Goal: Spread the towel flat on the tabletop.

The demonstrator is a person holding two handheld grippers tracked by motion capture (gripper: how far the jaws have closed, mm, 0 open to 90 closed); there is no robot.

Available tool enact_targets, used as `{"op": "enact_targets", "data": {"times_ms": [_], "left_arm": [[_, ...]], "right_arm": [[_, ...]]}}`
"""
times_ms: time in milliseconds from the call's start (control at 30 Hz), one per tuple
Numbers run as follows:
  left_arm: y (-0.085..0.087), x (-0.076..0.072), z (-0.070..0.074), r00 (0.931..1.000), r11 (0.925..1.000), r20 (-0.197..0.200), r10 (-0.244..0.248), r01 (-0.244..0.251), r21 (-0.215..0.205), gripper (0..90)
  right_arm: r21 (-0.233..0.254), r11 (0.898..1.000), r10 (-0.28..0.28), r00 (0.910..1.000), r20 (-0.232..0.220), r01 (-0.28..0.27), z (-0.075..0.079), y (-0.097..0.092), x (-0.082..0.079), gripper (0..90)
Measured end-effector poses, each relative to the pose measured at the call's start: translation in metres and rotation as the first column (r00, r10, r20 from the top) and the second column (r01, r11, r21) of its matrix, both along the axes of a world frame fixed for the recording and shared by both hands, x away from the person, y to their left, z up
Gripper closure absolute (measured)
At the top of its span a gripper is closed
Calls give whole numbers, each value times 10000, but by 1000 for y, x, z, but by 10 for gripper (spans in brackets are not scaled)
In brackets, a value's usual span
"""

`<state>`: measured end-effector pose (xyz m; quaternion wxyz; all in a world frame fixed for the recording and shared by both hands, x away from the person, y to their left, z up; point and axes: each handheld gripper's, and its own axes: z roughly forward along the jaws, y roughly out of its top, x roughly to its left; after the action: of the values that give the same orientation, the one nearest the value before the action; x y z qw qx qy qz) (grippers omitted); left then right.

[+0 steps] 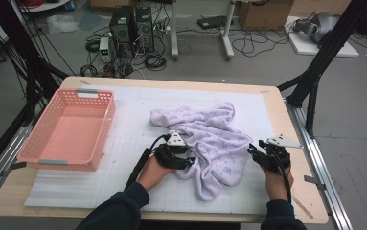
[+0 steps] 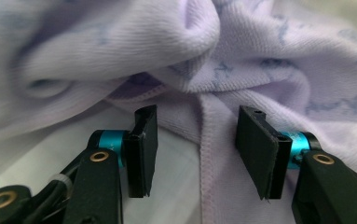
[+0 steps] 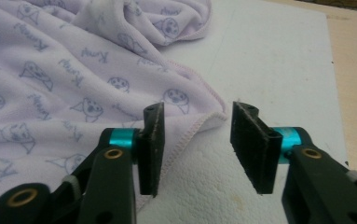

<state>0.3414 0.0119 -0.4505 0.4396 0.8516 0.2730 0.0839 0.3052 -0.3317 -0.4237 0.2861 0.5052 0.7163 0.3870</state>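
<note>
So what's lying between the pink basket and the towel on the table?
Nothing: in the high view, bare white mat separates the basket from the towel.

- high view: fixed above the person's side, looking forward and down over the whole table (image 1: 286, 122), floor behind it.
- left gripper view: rides the gripper, very close, low, facing the towel (image 2: 260, 70) folds.
- right gripper view: same mount, near, facing the towel edge.
- shared: the towel and the white mat (image 3: 269, 60).
</note>
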Motion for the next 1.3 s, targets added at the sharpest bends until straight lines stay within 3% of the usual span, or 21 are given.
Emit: {"op": "enact_targets", "data": {"times_ms": [67, 167, 233, 367, 467, 567, 667, 867, 967, 1000, 1033, 1067, 1133, 1200, 1300], "left_arm": [[-2, -1, 0, 9998, 9999, 59, -165, 165, 18, 530], [-4, -7, 2, 9967, 9972, 390, -717, 707, 264, 778], [-4, -8, 4, 9961, 9968, 524, -712, 692, 394, 842], [20, -3, 10, 9991, 9997, 423, -4, 15, -248, 854], [58, 1, 17, 9946, 9925, 436, 939, -901, -820, 854], [96, 3, 21, 9805, 9768, 517, 1895, -1829, -1112, 853], [127, -1, 23, 9594, 9552, 709, 2730, -2616, -1387, 852], [157, -12, 17, 9455, 9425, 667, 3186, -3085, -1282, 852], [163, -16, 15, 9442, 9405, 602, 3238, -3143, -1294, 852], [164, -17, 16, 9454, 9413, 571, 3209, -3117, -1294, 852], [165, -18, 16, 9452, 9412, 586, 3211, -3116, -1305, 852], [165, -19, 16, 9451, 9413, 599, 3212, -3117, -1293, 852], [166, -19, 15, 9447, 9406, 599, 3225, -3127, -1319, 851], [166, -19, 14, 9440, 9394, 554, 3252, -3158, -1333, 850], [165, -19, 13, 9462, 9421, 545, 3190, -3103, -1271, 850]], "right_arm": [[49, 10000, 25, 10000, 37, -26, 1, 0, 0, 495], [4, 9998, 211, 9998, 56, -211, 0, 1, 0, 463], [-19, 9993, 382, 9993, 53, -382, -1, 2, 1, 458], [38, 9983, 587, 9983, -16, -587, -2, 5, 1, 453], [25, 9965, 833, 9959, -358, -833, -5, 8, 1, 447], [368, 9935, 1095, 9923, -577, -1075, -11, 11, 3, 449], [683, 9905, 1244, 9890, -803, -1190, -15, 16, 4, 437], [627, 9851, 1662, 9805, -1049, -1603, -17, 34, 6, 406], [-426, 9839, 1661, 9754, -1450, -1738, -23, 47, 9, 392], [-567, 9821, 1690, 9731, -1564, -1796, -25, 50, 11, 388], [-525, 9834, 1639, 9748, -1513, -1735, -25, 51, 12, 411], [-521, 9807, 1787, 9716, -1550, -1887, -25, 51, 13, 489], [-682, 9730, 2084, 9665, -1496, -2204, -23, 53, 15, 810], [-1290, 9588, 2334, 9609, -1492, -2530, -21, 55, 20, 843], [-1656, 9626, 1935, 9720, -1335, -2144, -18, 55, 37, 848]]}}
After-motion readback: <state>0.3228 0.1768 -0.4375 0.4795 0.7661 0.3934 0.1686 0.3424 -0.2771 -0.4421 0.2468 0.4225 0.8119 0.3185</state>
